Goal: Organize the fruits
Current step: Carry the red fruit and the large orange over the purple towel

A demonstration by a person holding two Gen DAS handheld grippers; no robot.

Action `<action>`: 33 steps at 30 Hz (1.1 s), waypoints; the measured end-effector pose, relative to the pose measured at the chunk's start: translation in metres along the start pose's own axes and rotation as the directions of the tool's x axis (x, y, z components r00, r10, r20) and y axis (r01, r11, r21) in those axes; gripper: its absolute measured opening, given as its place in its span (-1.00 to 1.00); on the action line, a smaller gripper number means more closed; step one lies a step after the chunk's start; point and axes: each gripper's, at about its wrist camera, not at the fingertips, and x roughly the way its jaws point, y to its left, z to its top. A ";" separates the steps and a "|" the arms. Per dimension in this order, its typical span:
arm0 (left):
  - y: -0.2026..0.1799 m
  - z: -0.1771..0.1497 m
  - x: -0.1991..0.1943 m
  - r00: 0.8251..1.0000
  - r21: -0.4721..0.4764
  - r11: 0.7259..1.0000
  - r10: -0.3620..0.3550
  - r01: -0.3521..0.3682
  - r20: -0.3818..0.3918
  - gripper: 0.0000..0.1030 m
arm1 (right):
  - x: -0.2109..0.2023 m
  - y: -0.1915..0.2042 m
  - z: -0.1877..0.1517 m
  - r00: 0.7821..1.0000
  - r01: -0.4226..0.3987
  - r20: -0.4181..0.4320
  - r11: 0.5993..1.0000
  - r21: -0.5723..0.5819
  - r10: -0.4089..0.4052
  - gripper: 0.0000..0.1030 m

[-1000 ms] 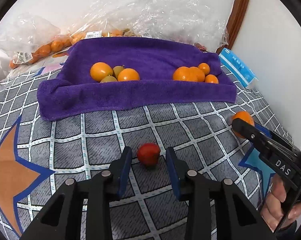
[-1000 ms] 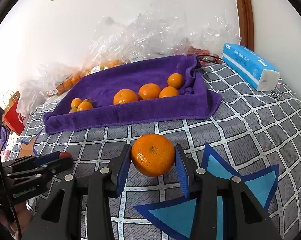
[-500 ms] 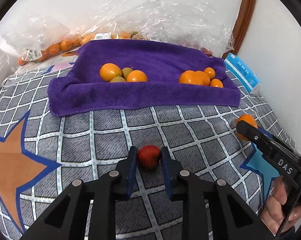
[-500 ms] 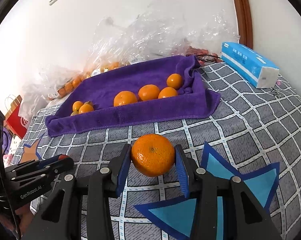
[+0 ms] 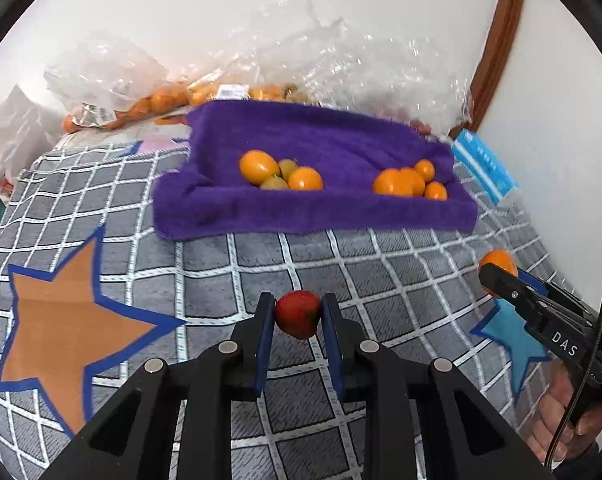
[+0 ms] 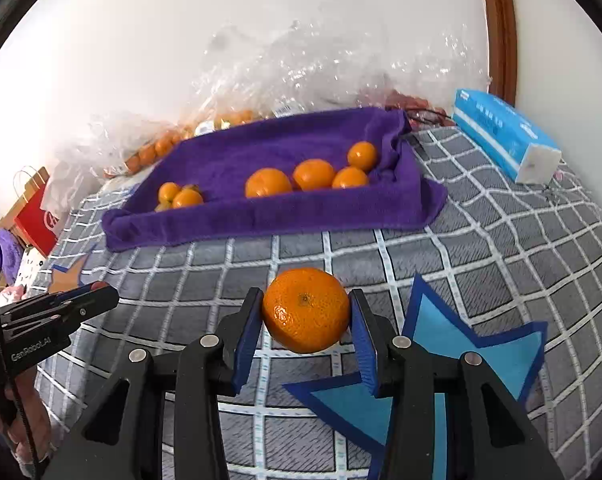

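My left hand-held gripper [image 5: 298, 314] is clamped on a small red fruit [image 5: 298, 313], right hand-held gripper [image 6: 305, 312] squeezing 1 orange [image 6: 305, 310].

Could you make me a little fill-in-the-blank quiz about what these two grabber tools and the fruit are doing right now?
1. The left gripper is shut on a small ____ fruit.
2. The right gripper holds a round ____ mandarin.
3. The sorted fruits lie on a fluffy ____ towel.
4. On the towel the fruits sit in ____ separate groups.

Missing words: red; orange; purple; two
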 end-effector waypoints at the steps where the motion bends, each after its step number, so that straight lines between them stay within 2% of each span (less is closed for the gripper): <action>1: 0.002 0.002 -0.005 1.000 -0.008 1.000 0.001 -0.001 0.007 -0.55 | -0.007 0.003 0.005 1.000 -0.002 0.008 1.000 -0.001 0.002 -0.17; 6: 0.009 0.008 -0.029 0.999 -0.036 0.999 -0.028 0.030 0.044 -0.55 | -0.034 0.019 0.022 0.999 0.013 0.050 0.999 -0.043 -0.011 -0.17; 9: 0.013 0.012 -0.039 0.999 -0.053 0.998 -0.012 0.014 0.048 -0.55 | -0.047 0.031 0.030 0.996 0.042 0.082 0.996 -0.074 -0.036 -0.17; 13: 0.017 0.020 -0.052 0.998 -0.063 0.998 -0.009 0.013 0.067 -0.55 | -0.052 0.044 0.040 0.998 -0.010 0.055 0.994 -0.107 0.016 -0.17; 16: 0.018 0.027 -0.059 0.997 -0.071 0.997 -0.006 0.012 0.079 -0.55 | -0.054 0.052 0.045 0.998 -0.006 0.062 0.993 -0.119 0.013 -0.17; 23: 0.022 0.044 -0.065 0.995 -0.101 0.994 -0.022 0.033 0.101 -0.55 | -0.052 0.055 0.056 0.997 -0.049 0.053 0.997 -0.062 0.052 -0.17; 33: 0.020 0.069 -0.061 0.993 -0.096 0.995 -0.023 0.035 0.118 -0.55 | -0.042 0.051 0.074 0.997 -0.052 0.051 0.998 -0.032 0.054 -0.17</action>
